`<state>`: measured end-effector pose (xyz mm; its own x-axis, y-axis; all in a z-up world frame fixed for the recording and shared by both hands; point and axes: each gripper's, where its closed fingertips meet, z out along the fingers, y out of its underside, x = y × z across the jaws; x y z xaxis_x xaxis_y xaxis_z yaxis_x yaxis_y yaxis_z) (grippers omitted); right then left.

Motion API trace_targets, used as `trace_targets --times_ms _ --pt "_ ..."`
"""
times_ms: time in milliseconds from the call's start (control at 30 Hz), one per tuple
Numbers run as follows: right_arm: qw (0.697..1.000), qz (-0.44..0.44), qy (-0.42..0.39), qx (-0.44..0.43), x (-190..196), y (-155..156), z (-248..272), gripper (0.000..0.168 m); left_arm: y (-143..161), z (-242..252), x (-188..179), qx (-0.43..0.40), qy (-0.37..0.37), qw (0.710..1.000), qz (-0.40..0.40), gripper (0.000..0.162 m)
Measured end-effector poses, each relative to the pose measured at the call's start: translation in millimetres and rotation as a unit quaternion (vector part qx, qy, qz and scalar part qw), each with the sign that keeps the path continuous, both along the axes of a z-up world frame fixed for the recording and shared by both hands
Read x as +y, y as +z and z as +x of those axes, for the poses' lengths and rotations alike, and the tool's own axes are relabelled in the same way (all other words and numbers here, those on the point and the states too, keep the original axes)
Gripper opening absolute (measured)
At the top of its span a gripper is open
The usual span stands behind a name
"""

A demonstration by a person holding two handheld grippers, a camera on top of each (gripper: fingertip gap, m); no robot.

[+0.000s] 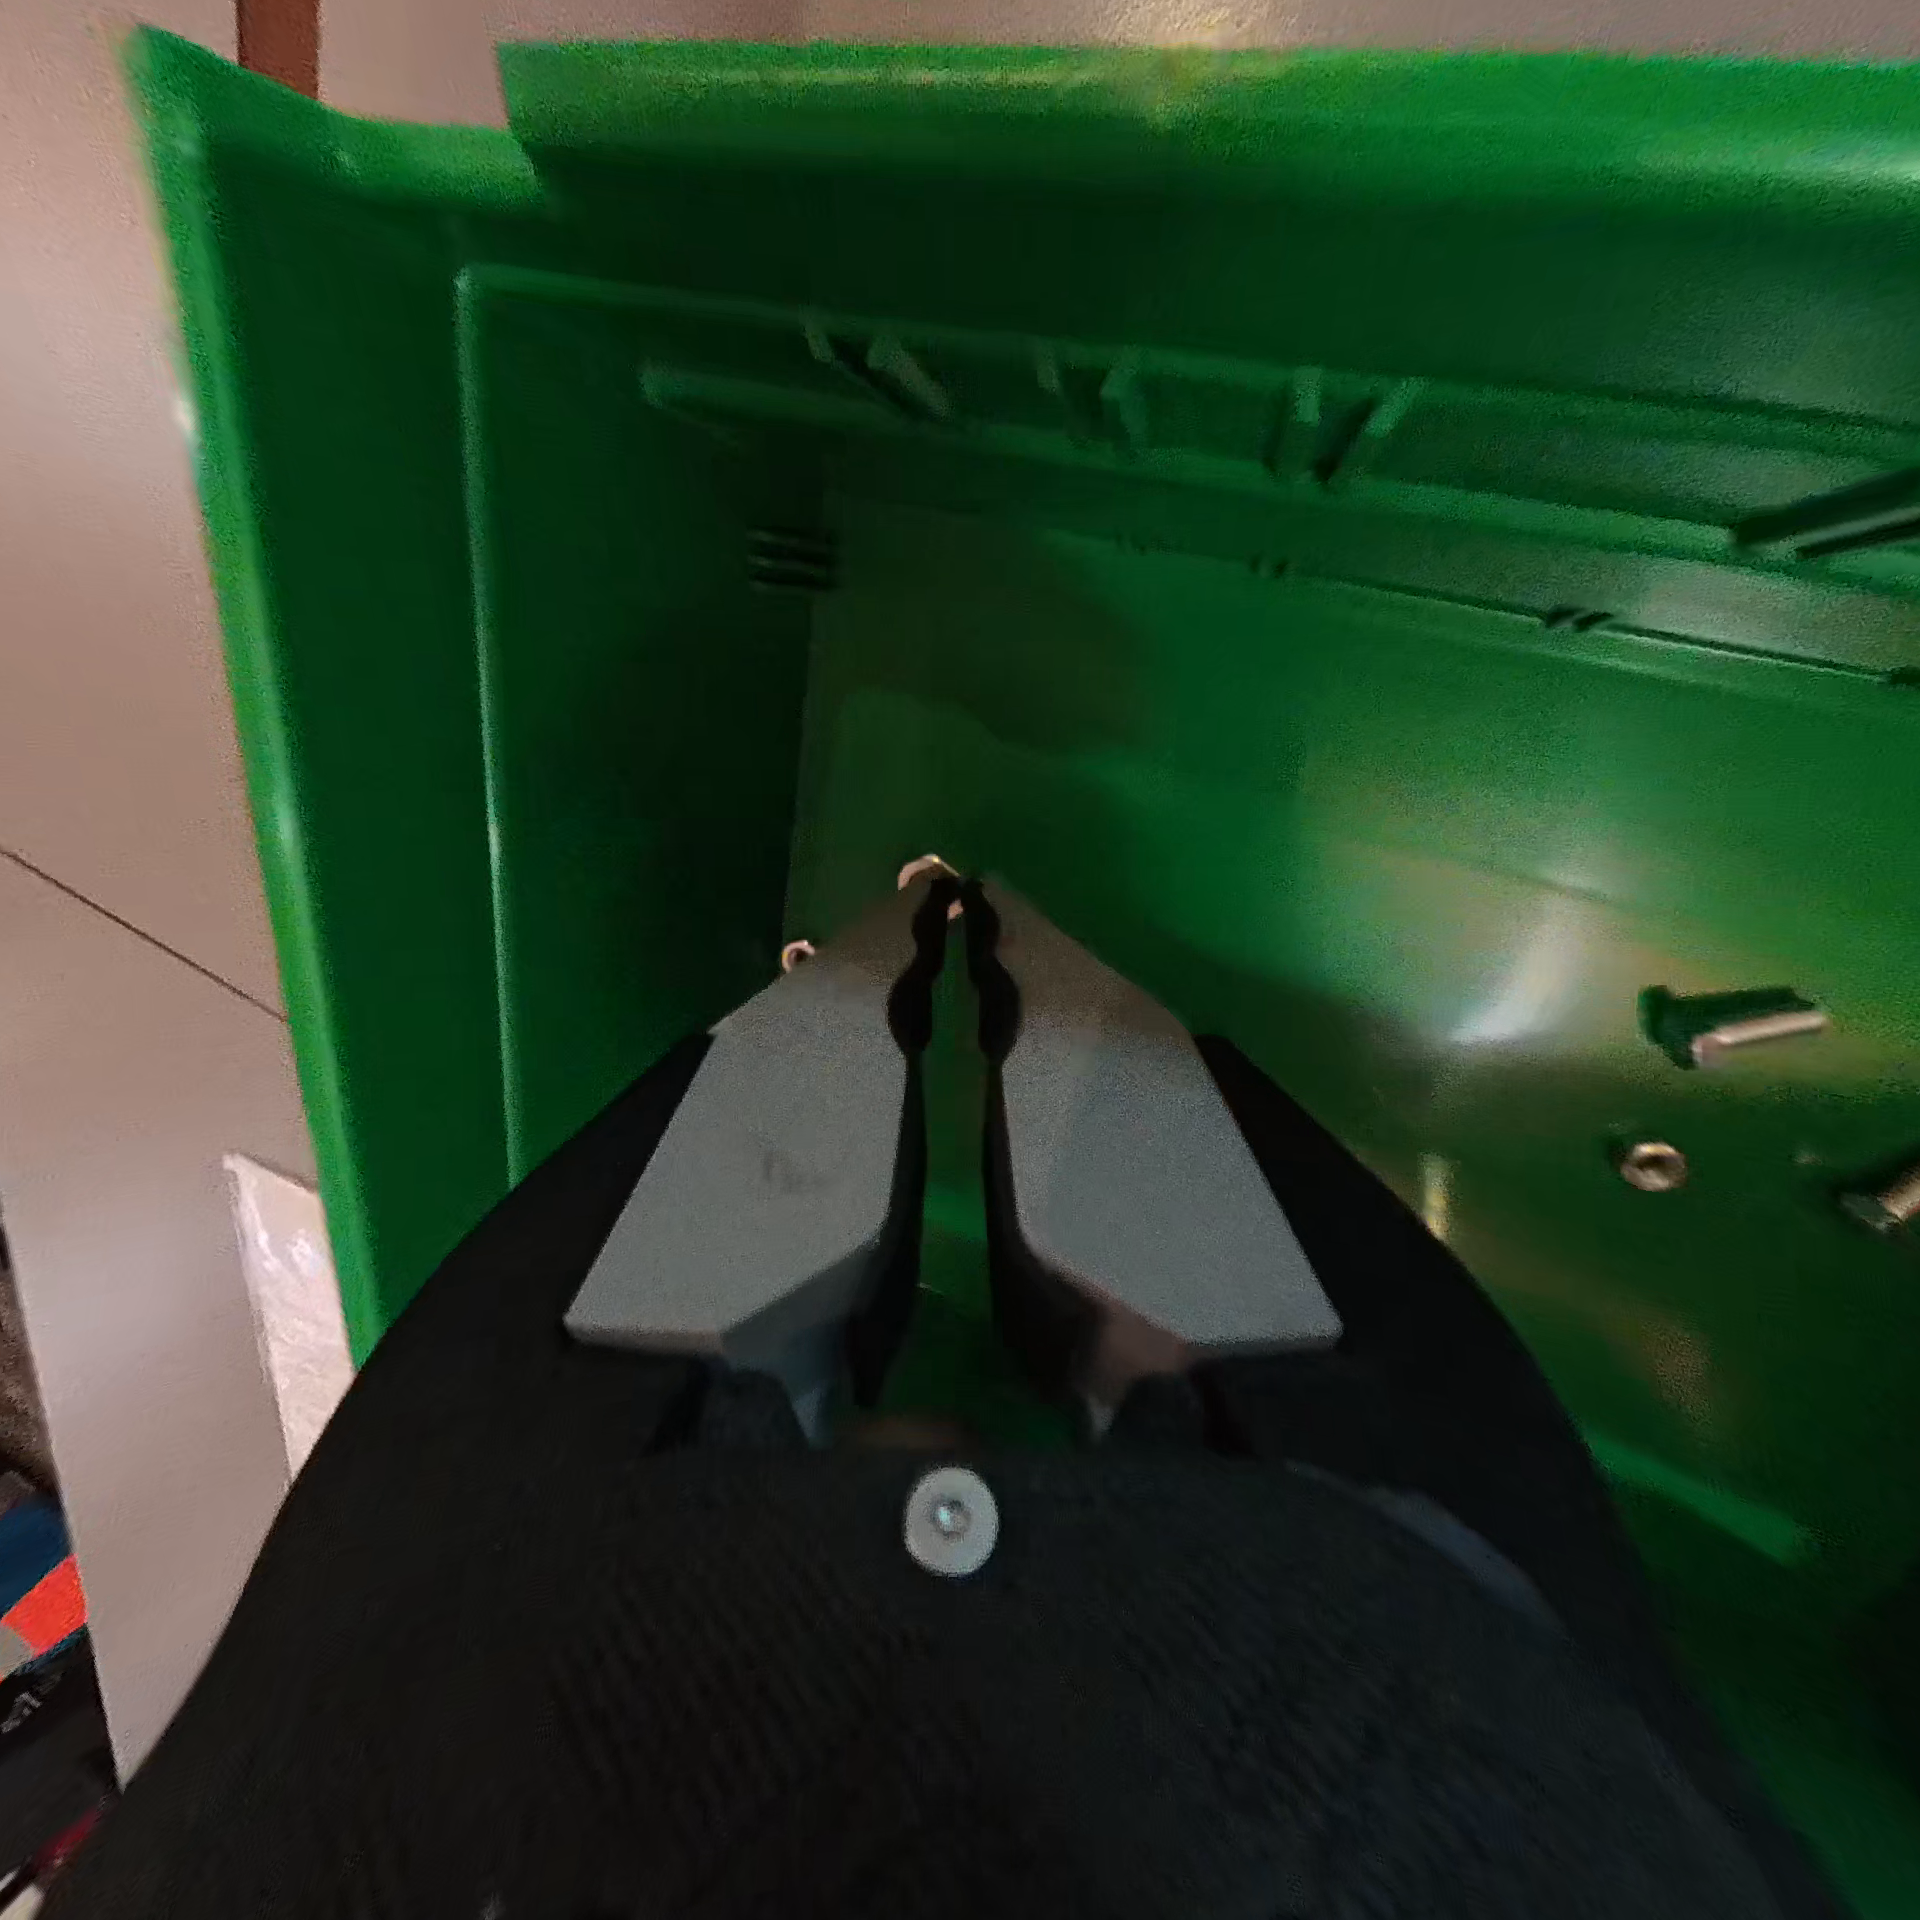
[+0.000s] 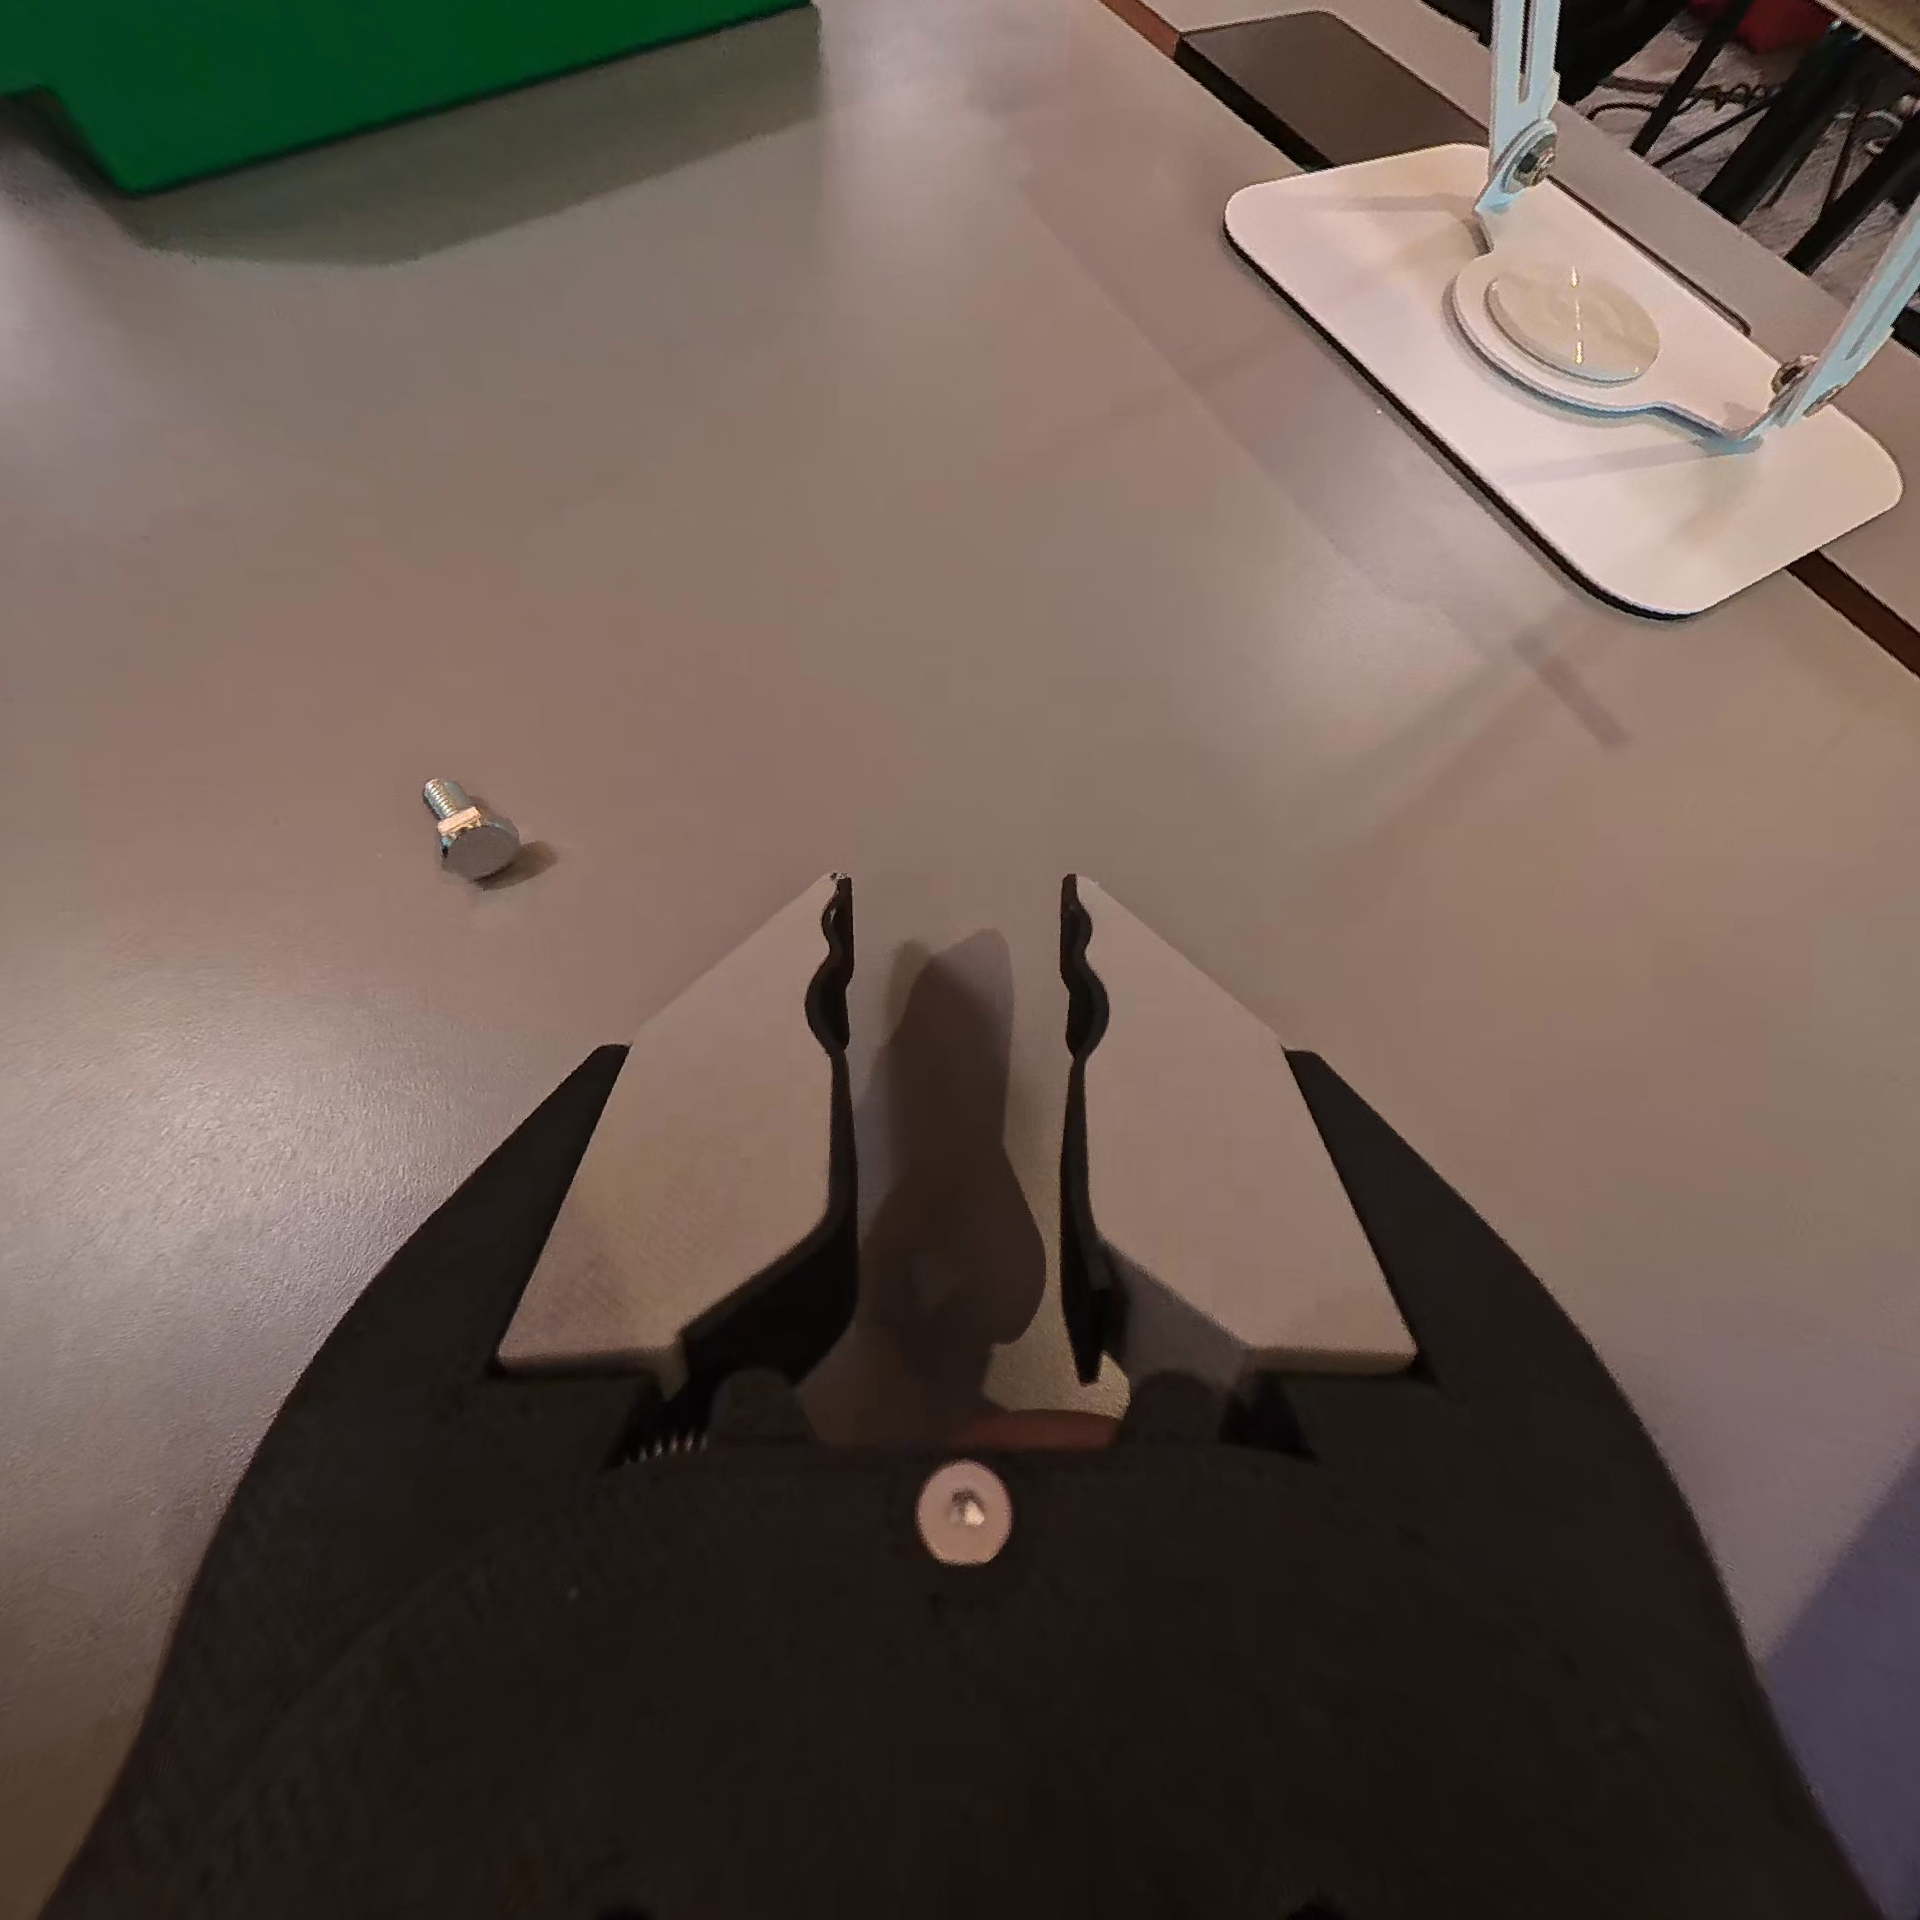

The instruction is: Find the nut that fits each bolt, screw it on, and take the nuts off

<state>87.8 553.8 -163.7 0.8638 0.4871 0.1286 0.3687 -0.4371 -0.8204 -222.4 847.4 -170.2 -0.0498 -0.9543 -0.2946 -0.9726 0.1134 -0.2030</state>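
In the left wrist view my left gripper [image 1: 954, 896] reaches into a green plastic bin [image 1: 1247, 727], its jaws nearly closed on a small silver nut [image 1: 927, 871] at the fingertips. A second nut [image 1: 798, 952] lies just left of the fingers. On the bin floor to the right lie a bolt [image 1: 1745, 1023], another nut [image 1: 1652, 1164] and part of another bolt [image 1: 1886, 1205]. In the right wrist view my right gripper [image 2: 956, 894] is open and empty above the grey table. A short silver bolt with a nut on it [image 2: 473, 826] lies on the table to its left.
The green bin's corner [image 2: 312, 83] shows at the top left of the right wrist view. A white stand base with light-blue metal arms [image 2: 1579, 395] sits at the table's far right, near the table edge. A white block [image 1: 281, 1299] stands outside the bin's left wall. Spacing between my two grippers at the tips: around 45 cm. The bolt [image 1: 1745, 1023] is closer to my left gripper, around 12 cm from its tips; the right tips are 35 cm off.
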Motion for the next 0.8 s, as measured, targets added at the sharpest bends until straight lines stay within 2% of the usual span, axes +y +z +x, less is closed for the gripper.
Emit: trace_targets --times_ms 100,167,233,300,400,433,500,567,633,800 --pt "1.000 0.004 0.000 0.012 -0.3 4.2 -0.5 0.037 42.0 3.5 -19.0 -0.057 -0.005 0.998 0.025 0.001" --pt "1.000 0.007 0.005 0.021 -1.4 8.2 -2.8 0.037 77.4 17.7 -46.9 -0.110 -0.025 0.993 0.031 0.001" --pt "0.999 0.009 0.018 0.027 -4.0 12.5 -8.2 0.037 107.1 45.0 -90.7 -0.163 -0.066 0.984 0.039 0.001" --pt "0.998 0.014 0.040 0.036 -8.3 18.7 -18.0 0.038 116.7 75.2 -145.4 -0.178 -0.124 0.975 0.055 0.001" --pt "0.990 0.014 0.125 0.059 -26.6 28.5 -48.5 0.040 102.7 122.3 -231.9 -0.189 -0.211 0.958 0.051 0.001" --pt "0.982 0.008 0.173 0.070 -38.9 30.6 -63.3 0.038 90.8 135.8 -256.9 -0.187 -0.231 0.954 0.035 0.001" --pt "0.977 0.004 0.207 0.058 -49.8 28.4 -75.3 0.037 58.8 157.9 -295.1 -0.170 -0.259 0.951 -0.001 0.001" --pt "0.978 0.009 0.206 0.038 -50.4 26.4 -75.2 0.038 27.0 177.8 -313.5 -0.153 -0.266 0.951 -0.021 0.001" --pt "0.981 0.020 0.189 0.028 -44.9 28.0 -68.0 0.037 8.0 196.3 -323.4 -0.153 -0.264 0.952 -0.035 0.001" --pt "0.991 0.039 0.128 0.007 -32.6 38.8 -31.0 0.037 26.6 239.5 -349.3 -0.200 -0.285 0.935 -0.066 0.001"
